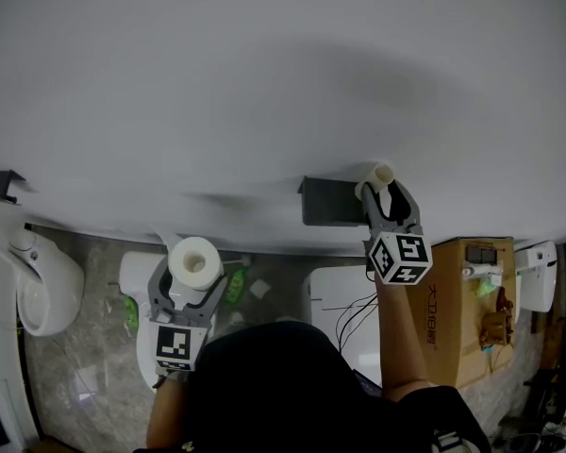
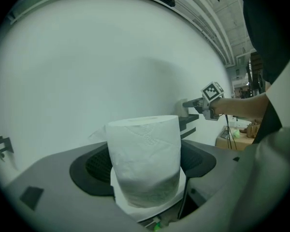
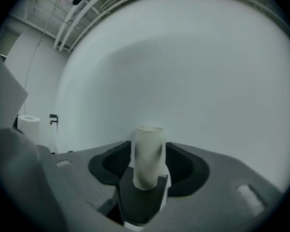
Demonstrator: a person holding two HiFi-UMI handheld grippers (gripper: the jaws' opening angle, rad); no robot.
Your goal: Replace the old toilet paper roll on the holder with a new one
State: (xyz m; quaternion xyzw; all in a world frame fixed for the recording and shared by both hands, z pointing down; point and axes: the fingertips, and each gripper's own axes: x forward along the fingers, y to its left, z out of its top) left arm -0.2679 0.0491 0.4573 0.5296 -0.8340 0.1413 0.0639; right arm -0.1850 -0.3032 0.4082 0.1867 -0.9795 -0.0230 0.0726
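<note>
A full white toilet paper roll (image 1: 194,262) stands upright between the fingers of my left gripper (image 1: 189,281), which is shut on it at the lower left, away from the wall. In the left gripper view the roll (image 2: 144,158) fills the space between the jaws. An empty cardboard tube (image 1: 378,176) stands upright at the right end of the dark wall holder (image 1: 332,202). My right gripper (image 1: 387,196) is at the holder with its jaws either side of the tube (image 3: 148,156), open around it. The tube rests on the holder's dark arm (image 3: 141,199).
The curved white wall fills the upper part of every view, with a small black bracket (image 1: 2,185) at its left. Below stand a white bowl fixture (image 1: 40,293), a white toilet lid (image 1: 344,305), a cardboard box (image 1: 474,310) and a white unit (image 1: 538,274).
</note>
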